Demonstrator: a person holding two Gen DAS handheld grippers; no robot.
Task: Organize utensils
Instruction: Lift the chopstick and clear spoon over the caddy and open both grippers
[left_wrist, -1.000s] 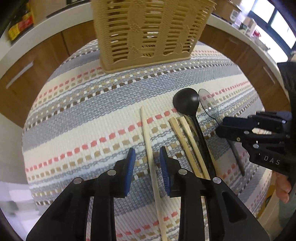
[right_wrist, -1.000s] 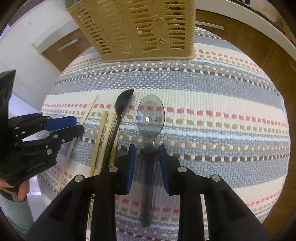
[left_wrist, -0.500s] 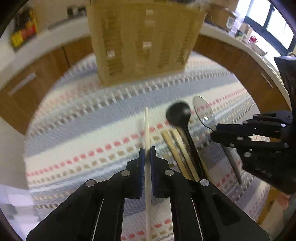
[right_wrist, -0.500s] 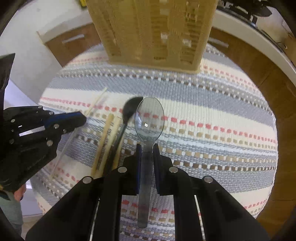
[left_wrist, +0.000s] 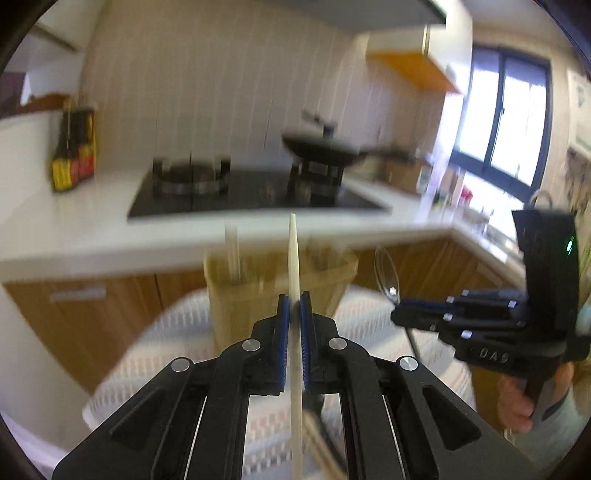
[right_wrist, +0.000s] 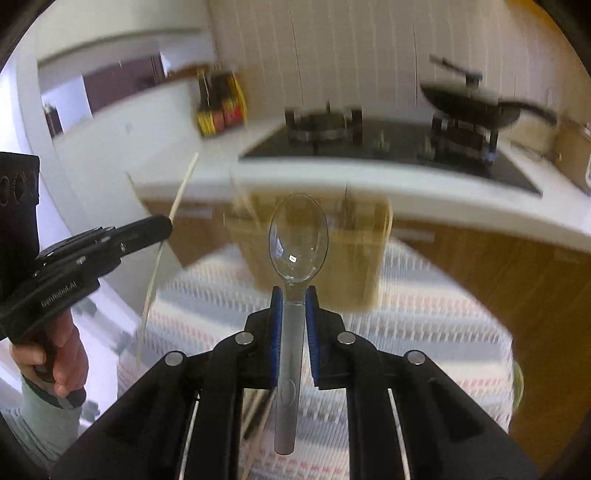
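Both tools lifted off the striped cloth since the earlier frame. Left gripper clamps a pale chopstick upright; right gripper pinches the clear spoon by its handle — bowl up. Woven basket stands just behind, blurred — contents probably chopsticks.

Probably "DAS" on right gripper

White tiled wall, black hob with a pan, wooden cabinets, bright window on the right.
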